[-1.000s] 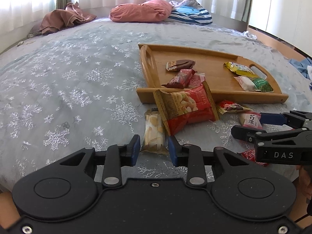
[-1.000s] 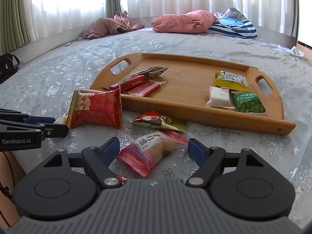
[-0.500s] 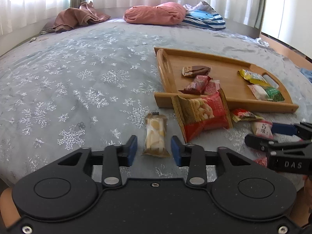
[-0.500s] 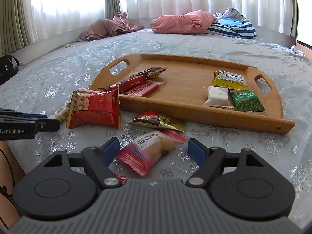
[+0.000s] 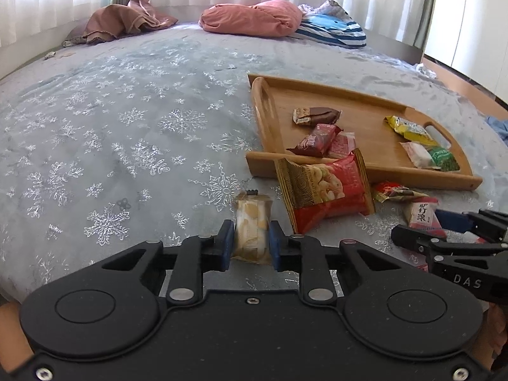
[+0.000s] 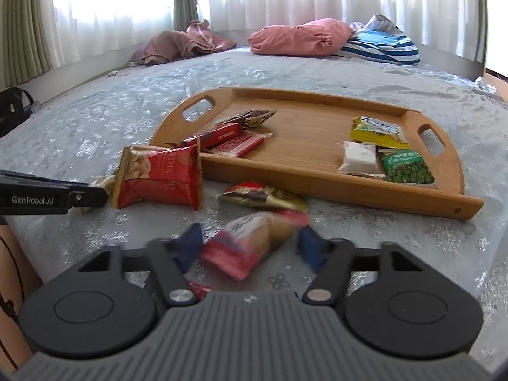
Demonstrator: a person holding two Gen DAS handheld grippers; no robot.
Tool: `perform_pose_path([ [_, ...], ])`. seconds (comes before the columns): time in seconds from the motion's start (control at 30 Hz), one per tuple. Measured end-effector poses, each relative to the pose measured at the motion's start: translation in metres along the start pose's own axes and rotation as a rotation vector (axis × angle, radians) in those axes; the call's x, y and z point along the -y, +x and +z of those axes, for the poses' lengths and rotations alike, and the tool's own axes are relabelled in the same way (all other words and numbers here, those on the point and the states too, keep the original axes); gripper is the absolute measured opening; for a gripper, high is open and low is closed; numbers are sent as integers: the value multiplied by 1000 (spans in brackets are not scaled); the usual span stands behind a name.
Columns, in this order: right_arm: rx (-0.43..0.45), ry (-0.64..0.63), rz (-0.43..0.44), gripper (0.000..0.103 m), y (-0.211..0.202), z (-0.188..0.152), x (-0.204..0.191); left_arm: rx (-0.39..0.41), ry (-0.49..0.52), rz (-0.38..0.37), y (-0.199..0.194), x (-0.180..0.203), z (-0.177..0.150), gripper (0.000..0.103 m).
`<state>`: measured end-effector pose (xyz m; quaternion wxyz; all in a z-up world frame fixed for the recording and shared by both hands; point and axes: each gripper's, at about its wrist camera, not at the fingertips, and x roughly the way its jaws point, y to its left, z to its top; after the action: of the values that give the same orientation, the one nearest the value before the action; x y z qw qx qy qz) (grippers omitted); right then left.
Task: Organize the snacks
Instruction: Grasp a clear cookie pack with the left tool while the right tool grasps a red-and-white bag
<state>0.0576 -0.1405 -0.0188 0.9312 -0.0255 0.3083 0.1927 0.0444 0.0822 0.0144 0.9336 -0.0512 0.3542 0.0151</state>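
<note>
A pale biscuit packet point(image 5: 252, 222) lies on the snowflake bedspread, and my left gripper point(image 5: 250, 246) is closing with both blue pads against its sides. My right gripper point(image 6: 249, 244) is also closing, blurred, on a pink sweet packet point(image 6: 254, 241) that it is nudging; the left wrist view shows that packet point(image 5: 422, 216) between the right fingers point(image 5: 412, 236). A red biscuit bag point(image 5: 327, 190) leans on the wooden tray point(image 6: 317, 185). A red-and-gold packet point(image 6: 263, 195) lies in front of the tray.
The tray holds a chocolate bar point(image 5: 317, 116), red wafers point(image 6: 228, 136), and yellow point(image 6: 376, 130), white point(image 6: 358, 157) and green point(image 6: 406, 166) packets. A pink pillow point(image 5: 254, 17), a striped cushion point(image 5: 333, 30) and brown cloth point(image 5: 127, 22) lie far back. A black bag point(image 6: 12, 108) sits at the left.
The left jaws widened briefly, then closed onto the biscuit packet. The right jaws narrowed from wide open onto the pink packet, which shifted slightly. Neither hand travelled much.
</note>
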Motion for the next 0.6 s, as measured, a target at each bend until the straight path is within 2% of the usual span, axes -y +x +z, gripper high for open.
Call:
perform_pose_path([
  [0.17,7,-4,-16,55,-3,0,-2,14,-28,9,-7,-6,4,21],
  [0.33,19,22,-12,54,-11,3,2,46,-40,17,-17,-9,13,21],
  [0.6,55,54,-44,53,-26,10,14,93,-38,-42,-30,-2,36,21],
])
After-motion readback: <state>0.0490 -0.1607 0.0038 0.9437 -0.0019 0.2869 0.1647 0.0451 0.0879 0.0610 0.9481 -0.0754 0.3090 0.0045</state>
